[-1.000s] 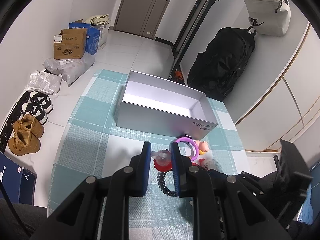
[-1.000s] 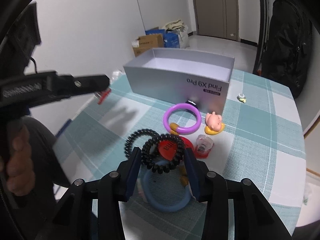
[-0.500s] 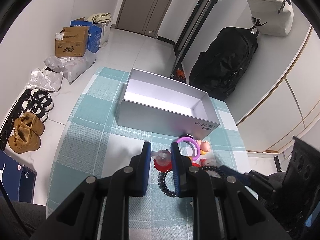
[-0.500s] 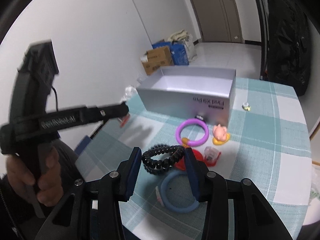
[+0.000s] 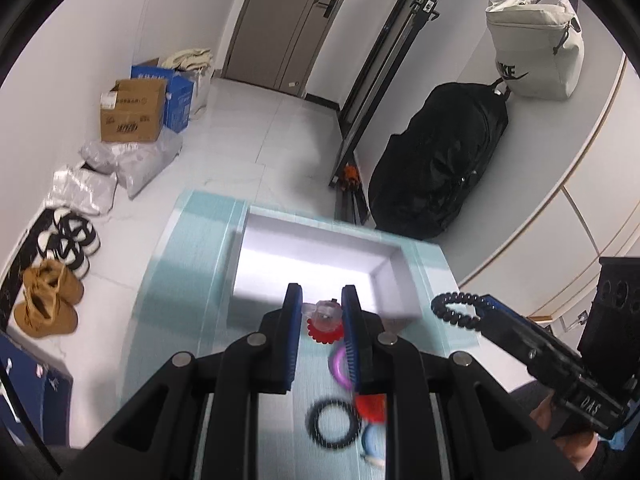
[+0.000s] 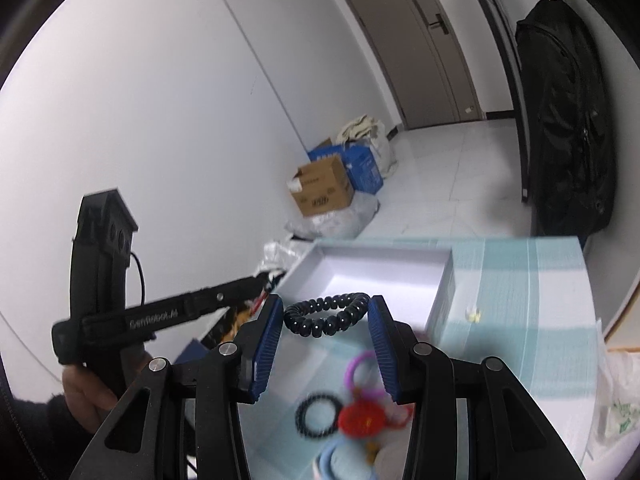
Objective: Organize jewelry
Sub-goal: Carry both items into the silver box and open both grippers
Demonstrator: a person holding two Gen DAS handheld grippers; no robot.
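Observation:
My left gripper (image 5: pixel 320 312) is shut on a small clear and red trinket (image 5: pixel 326 320), held above the near wall of the open silver box (image 5: pixel 256 248). My right gripper (image 6: pixel 325 316) is shut on a black coiled hair tie (image 6: pixel 325 314), lifted above the table in front of the box (image 6: pixel 440 280); it also shows at the right of the left wrist view (image 5: pixel 456 312). On the checked cloth below lie a second black hair tie (image 6: pixel 316 416), a red disc (image 6: pixel 362 420), a purple ring (image 6: pixel 356 368) and a blue ring (image 6: pixel 332 456).
A small yellow-white trinket (image 6: pixel 474 313) lies on the cloth right of the box. Cardboard boxes (image 5: pixel 134 114), plastic bags and shoes (image 5: pixel 48 304) are on the floor at the left. A black bag (image 5: pixel 440 168) leans on the wall behind the table.
Both grippers have risen and moved toward the box with their items. The right gripper lifted the black hair tie off the pile; the left carried the trinket over the box's near wall.

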